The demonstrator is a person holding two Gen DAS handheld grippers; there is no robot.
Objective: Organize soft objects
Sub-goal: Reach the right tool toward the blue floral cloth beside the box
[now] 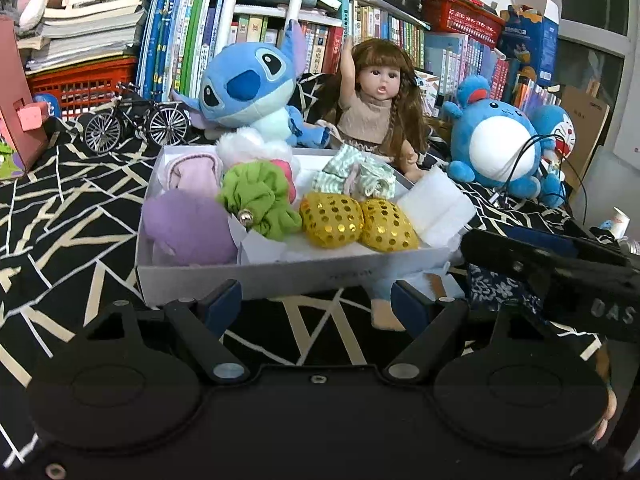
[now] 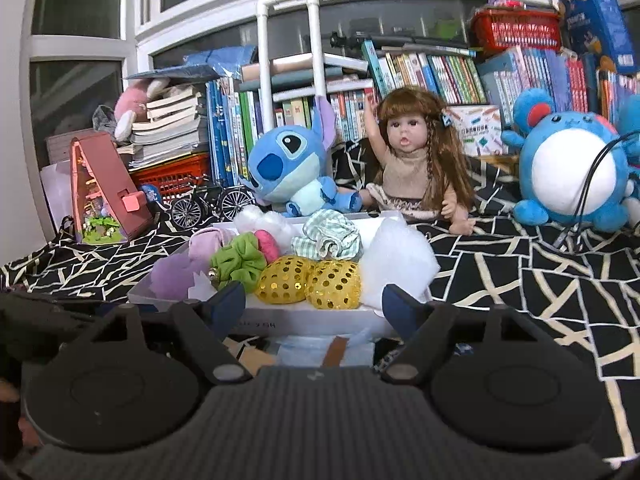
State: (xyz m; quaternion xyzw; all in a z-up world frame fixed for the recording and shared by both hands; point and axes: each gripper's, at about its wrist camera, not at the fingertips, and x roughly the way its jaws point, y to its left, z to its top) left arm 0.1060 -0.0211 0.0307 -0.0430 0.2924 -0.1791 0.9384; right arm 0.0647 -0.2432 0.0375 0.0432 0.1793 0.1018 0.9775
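Observation:
A white box [image 1: 280, 274] [image 2: 304, 320] holds several soft items: two gold sequin pads [image 1: 332, 220] [image 2: 284, 284], a green scrunchie [image 1: 256, 200] [image 2: 240, 260], a green checked scrunchie [image 1: 354, 178] [image 2: 328, 238], purple soft pieces [image 1: 188, 228] [image 2: 172, 276], a pink item [image 2: 267, 245] and white fluff [image 1: 250, 145] [image 2: 396, 264]. My left gripper [image 1: 318, 300] is open and empty just in front of the box. My right gripper [image 2: 314, 306] is open and empty at the box's near wall; it also shows in the left wrist view [image 1: 560, 272].
Behind the box sit a blue Stitch plush [image 1: 248, 88] [image 2: 288, 164], a doll [image 1: 380, 100] [image 2: 412, 160], a round blue plush [image 1: 496, 148] [image 2: 568, 172], a model bicycle [image 1: 136, 120] [image 2: 212, 204] and a red house model [image 2: 104, 192]. Shelves of books fill the back. Black patterned cloth [image 1: 60, 220] [image 2: 520, 280] covers the surface.

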